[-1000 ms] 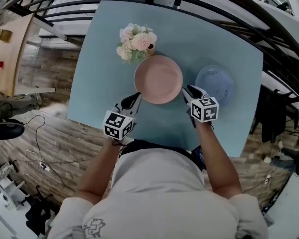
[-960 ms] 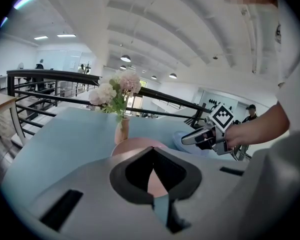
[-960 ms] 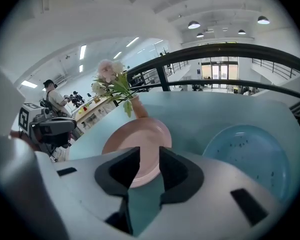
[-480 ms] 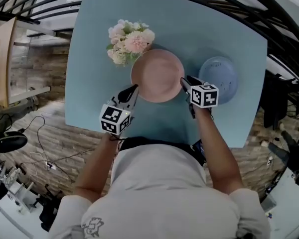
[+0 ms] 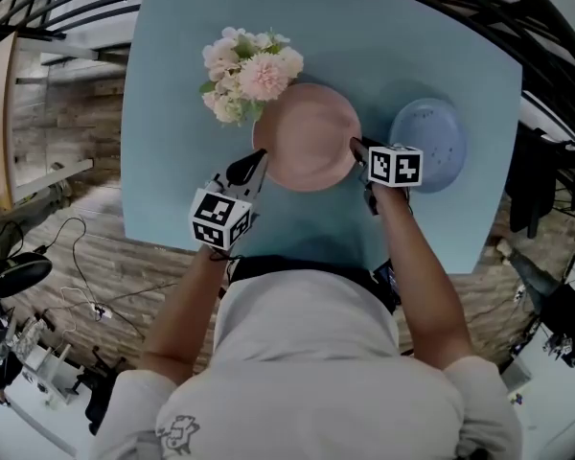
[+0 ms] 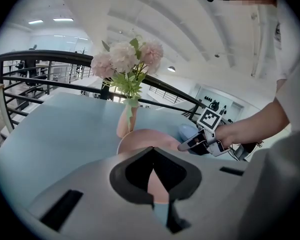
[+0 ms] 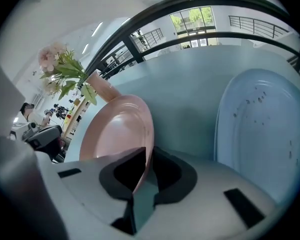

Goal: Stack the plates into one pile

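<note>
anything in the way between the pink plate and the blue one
Nothing visible: only bare table between pink plate and blue plate. The right gripper jaws have just been closing with the pink rim between them.

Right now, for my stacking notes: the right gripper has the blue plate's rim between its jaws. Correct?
No: the right gripper view shows the pink plate's rim between the right gripper's jaws, which have just been closing; the blue plate lies apart.

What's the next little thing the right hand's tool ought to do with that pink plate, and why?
Probably raise the pink plate a little off the table. The right tool has just been closing its jaws with the plate's rim between them, so it looks gripped, and the blue plate it likely belongs on lies apart beside it.
</note>
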The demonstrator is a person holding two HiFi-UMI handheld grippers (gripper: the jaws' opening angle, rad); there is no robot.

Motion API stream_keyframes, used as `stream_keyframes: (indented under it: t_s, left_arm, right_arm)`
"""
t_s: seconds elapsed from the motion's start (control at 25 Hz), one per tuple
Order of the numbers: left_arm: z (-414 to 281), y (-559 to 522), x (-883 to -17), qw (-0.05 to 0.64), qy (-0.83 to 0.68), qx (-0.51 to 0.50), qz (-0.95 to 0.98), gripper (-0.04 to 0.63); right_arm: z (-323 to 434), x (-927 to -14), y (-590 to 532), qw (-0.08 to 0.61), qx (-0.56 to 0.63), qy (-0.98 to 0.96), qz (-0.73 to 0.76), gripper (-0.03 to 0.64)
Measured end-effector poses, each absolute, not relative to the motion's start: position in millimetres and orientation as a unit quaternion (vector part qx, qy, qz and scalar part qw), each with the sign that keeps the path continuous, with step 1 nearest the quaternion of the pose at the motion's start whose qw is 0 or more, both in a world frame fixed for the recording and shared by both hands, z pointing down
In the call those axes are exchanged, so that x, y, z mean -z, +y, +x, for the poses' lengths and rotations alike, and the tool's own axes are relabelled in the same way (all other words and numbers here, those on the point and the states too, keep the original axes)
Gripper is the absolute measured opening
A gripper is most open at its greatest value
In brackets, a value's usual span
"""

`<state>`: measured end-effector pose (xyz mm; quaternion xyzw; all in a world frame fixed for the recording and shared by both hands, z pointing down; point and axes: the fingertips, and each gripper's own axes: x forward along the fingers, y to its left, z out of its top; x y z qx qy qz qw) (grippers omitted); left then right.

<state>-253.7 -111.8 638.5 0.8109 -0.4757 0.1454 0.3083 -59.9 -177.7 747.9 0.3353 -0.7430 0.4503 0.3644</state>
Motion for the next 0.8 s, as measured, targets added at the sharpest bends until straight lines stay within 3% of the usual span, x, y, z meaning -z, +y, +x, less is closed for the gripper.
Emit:
stream_keyframes:
  t_s: [0.36, 0.8]
  left_arm:
    - [-257.3, -110.4, -635.7, 0.305, -0.480, -0.145, 0.810, 0.005]
    - [-232.6, -99.4, -616.9, 0.291, -0.482, -0.140, 0.814, 0.005]
  right_arm:
    - [-61.4, -740.6, -180.5, 0.333, -0.478, -0.741, 0.335, 0.024]
    - [-45.7, -714.7, -163.5, 0.309, -0.477, -0.761, 0.313, 0.028]
